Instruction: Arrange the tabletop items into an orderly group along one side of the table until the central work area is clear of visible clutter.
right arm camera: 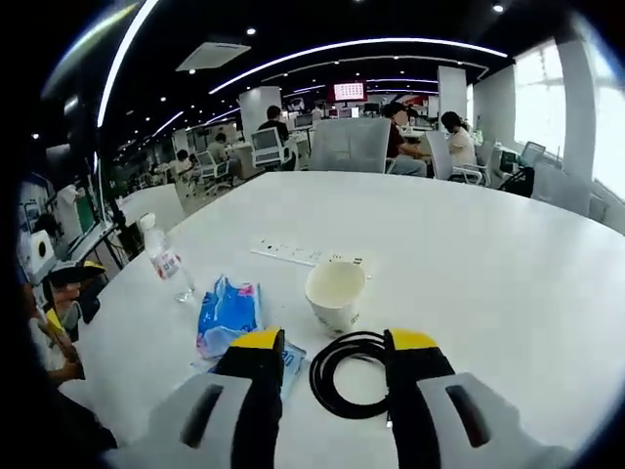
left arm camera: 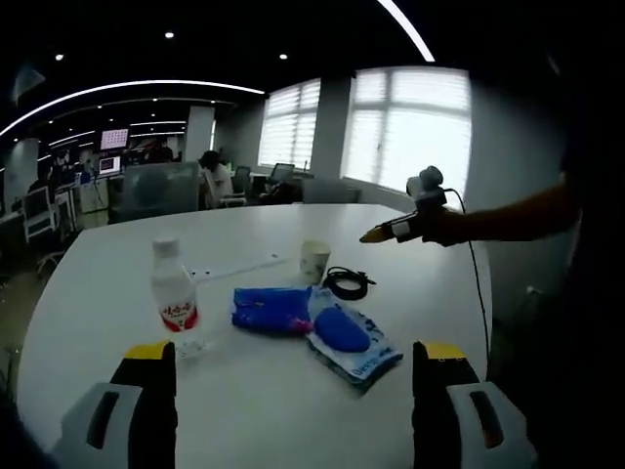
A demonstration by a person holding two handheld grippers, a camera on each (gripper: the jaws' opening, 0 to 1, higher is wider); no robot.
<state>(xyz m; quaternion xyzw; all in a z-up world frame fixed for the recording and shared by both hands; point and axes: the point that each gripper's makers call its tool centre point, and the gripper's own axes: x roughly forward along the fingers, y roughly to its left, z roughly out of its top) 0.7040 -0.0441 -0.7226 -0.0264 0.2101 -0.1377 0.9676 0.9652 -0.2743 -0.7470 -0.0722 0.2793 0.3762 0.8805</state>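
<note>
Sitting on the white table (right arm camera: 508, 264): one bottle (left arm camera: 174, 293), one paper cup (right arm camera: 335, 292), one coiled black cable (right arm camera: 347, 373), two blue packets (left arm camera: 273, 309) (left arm camera: 347, 335), one power strip (right arm camera: 308, 255). Right gripper (right arm camera: 325, 363) is open over the cable at 6 o'clock; left gripper (left arm camera: 293, 363) is open, nothing between its jaws.

Open-plan office, desks with monitors (left arm camera: 113, 139), office chairs (right arm camera: 350, 145), seated workers (right arm camera: 459, 139)

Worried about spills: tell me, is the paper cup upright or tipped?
Upright: the paper cup stands on its base on the table, open mouth facing up.
</note>
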